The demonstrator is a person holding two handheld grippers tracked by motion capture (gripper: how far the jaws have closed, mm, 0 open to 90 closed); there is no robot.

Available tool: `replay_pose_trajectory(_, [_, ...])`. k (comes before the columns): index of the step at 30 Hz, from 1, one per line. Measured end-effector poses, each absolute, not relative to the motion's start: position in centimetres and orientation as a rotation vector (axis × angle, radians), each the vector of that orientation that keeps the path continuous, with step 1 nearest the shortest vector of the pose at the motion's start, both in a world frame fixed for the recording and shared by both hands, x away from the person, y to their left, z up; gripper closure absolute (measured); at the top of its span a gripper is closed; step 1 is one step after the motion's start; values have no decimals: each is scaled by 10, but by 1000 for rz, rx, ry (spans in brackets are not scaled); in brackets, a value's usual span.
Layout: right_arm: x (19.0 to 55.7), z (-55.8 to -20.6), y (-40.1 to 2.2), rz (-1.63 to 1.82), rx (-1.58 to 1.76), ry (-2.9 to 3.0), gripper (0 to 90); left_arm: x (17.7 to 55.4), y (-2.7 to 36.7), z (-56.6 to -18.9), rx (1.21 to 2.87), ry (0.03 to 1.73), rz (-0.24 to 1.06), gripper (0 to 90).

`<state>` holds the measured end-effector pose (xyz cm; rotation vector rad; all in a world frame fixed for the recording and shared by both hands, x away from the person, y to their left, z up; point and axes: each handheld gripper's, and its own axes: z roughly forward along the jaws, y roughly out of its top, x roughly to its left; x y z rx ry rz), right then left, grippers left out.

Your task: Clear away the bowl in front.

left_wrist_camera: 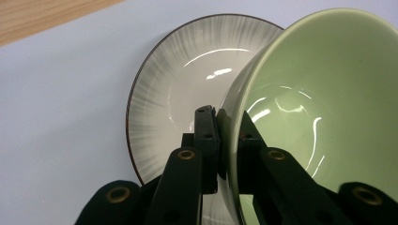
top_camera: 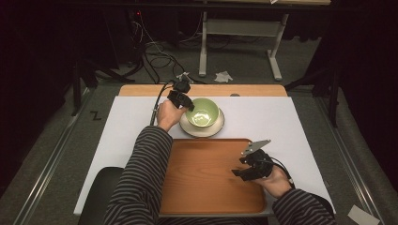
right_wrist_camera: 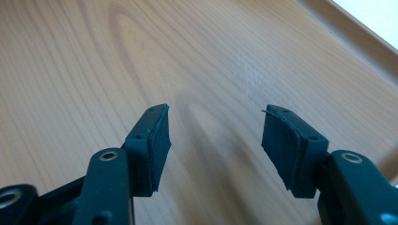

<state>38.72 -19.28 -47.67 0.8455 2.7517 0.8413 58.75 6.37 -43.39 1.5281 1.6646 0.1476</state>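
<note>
A pale green bowl (top_camera: 202,111) is tilted above a grey-white plate (top_camera: 187,127) with a dark rim, at the back middle of the white mat. My left gripper (top_camera: 187,105) is shut on the bowl's left rim; in the left gripper view the bowl (left_wrist_camera: 328,98) has its rim clamped between the two black pads, with the plate (left_wrist_camera: 169,93) lying behind it. My right gripper (top_camera: 240,172) hovers over the right side of the wooden tray (top_camera: 202,178). Its jaws stand open in the right gripper view (right_wrist_camera: 215,140), with only tray wood between them.
The tray (right_wrist_camera: 94,70) has a raised edge at its far right. A white mat (top_camera: 126,126) covers the table, whose wooden strip (top_camera: 141,90) shows at the back. Cables and a white stand (top_camera: 239,42) lie on the floor beyond.
</note>
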Motion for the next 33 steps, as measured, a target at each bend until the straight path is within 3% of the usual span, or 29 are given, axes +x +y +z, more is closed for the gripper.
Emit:
replay_pose_trajectory(11, [387,-477,-193,828,853,2750,435,571,64,-417,1572,1600,183,840])
replay_pose_trajectory(33, [386,-477,-194,834,852,2748,435,545,61,-396,1613,1526,122,840])
